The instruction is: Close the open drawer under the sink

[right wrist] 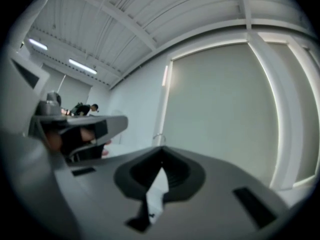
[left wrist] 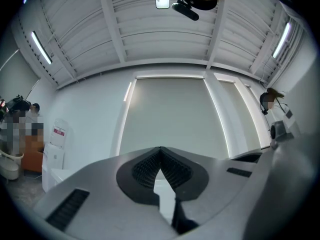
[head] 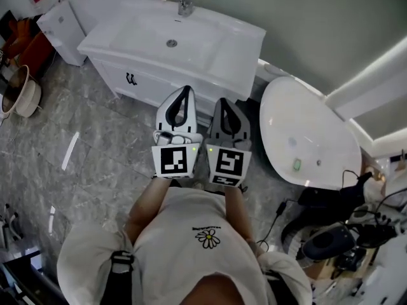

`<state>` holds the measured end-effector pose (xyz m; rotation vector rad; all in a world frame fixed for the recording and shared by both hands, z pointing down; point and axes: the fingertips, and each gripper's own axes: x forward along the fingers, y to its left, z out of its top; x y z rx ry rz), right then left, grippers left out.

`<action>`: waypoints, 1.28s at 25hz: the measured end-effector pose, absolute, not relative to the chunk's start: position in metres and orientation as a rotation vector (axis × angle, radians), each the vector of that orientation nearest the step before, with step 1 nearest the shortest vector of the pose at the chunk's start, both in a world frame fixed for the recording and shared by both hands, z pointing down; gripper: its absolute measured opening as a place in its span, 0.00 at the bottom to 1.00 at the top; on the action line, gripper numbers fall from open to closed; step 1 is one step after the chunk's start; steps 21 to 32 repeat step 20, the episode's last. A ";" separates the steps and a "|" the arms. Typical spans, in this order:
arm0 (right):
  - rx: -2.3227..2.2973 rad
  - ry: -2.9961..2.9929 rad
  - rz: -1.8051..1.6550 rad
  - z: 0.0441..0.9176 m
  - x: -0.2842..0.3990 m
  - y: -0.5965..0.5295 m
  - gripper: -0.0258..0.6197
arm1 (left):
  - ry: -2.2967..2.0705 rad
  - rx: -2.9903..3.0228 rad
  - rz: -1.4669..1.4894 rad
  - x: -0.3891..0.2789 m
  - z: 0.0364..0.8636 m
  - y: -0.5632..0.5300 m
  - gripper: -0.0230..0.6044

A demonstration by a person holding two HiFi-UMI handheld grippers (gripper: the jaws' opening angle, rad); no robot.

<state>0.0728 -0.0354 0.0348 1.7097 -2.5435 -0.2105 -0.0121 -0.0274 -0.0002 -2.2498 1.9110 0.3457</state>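
Note:
The white sink vanity (head: 219, 56) with its faucet (head: 184, 5) stands ahead of me in the head view. Its drawer front (head: 146, 84), with a black handle (head: 131, 79), looks flush with the cabinet. Both grippers are held side by side in front of my chest, short of the vanity and touching nothing. The white left gripper (head: 186, 91) has its tips together with nothing between them, as its own view also shows (left wrist: 160, 149). The grey right gripper (head: 224, 102) is likewise shut and empty (right wrist: 161, 150). The faucet (right wrist: 159, 138) shows beyond its jaws.
A white toilet with its lid down (head: 305, 132) stands right of the vanity. A small white cabinet (head: 60, 27) and a pot (head: 22, 91) are at the far left. Cables and dark equipment (head: 337, 234) crowd the lower right. The floor is grey marble tile (head: 89, 157).

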 end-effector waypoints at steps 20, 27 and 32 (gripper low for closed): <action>1.765 -2.512 -0.085 0.056 0.115 -0.057 0.09 | 2.003 -2.154 0.275 -0.016 0.008 -0.037 0.07; 1.765 -2.512 -0.085 0.056 0.115 -0.057 0.09 | 2.003 -2.154 0.275 -0.016 0.008 -0.037 0.07; 1.765 -2.512 -0.085 0.056 0.115 -0.057 0.09 | 2.003 -2.154 0.275 -0.016 0.008 -0.037 0.07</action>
